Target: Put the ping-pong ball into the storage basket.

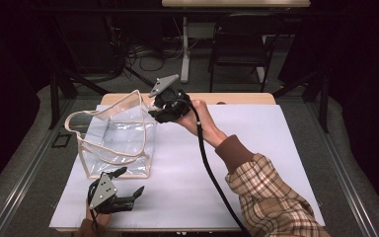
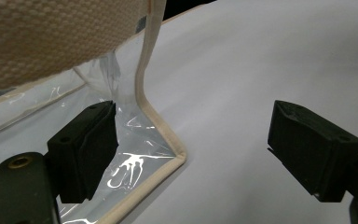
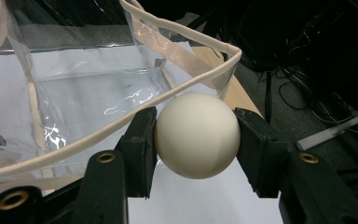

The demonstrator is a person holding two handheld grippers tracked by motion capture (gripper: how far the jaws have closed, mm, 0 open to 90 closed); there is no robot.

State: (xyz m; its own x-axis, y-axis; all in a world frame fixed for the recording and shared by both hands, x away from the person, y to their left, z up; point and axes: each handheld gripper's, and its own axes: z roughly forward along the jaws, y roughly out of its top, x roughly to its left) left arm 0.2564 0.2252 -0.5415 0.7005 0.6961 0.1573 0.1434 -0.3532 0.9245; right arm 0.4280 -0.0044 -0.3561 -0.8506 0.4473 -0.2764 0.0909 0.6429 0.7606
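A clear plastic bag [image 1: 118, 140] with beige trim stands open on the white sheet at the left. My right gripper [image 3: 196, 135] is shut on a white ball [image 3: 197, 134], held just outside the bag's near rim [image 3: 168, 95]. In the high view the right gripper [image 1: 165, 111] hovers beside the bag's far right top corner; the ball itself is hidden there. My left gripper [image 1: 128, 185] stands open low at the bag's front right corner [image 2: 179, 156]. One of its fingers [image 2: 86, 149] lies against the clear wall, and the other stands over the bare sheet.
The white sheet [image 1: 256, 148] covers a wooden table [image 1: 237, 98]. A beige strap [image 2: 51, 37] of the bag hangs close over the left gripper's camera. A black chair [image 1: 239, 47] and cables stand on the floor beyond the far edge.
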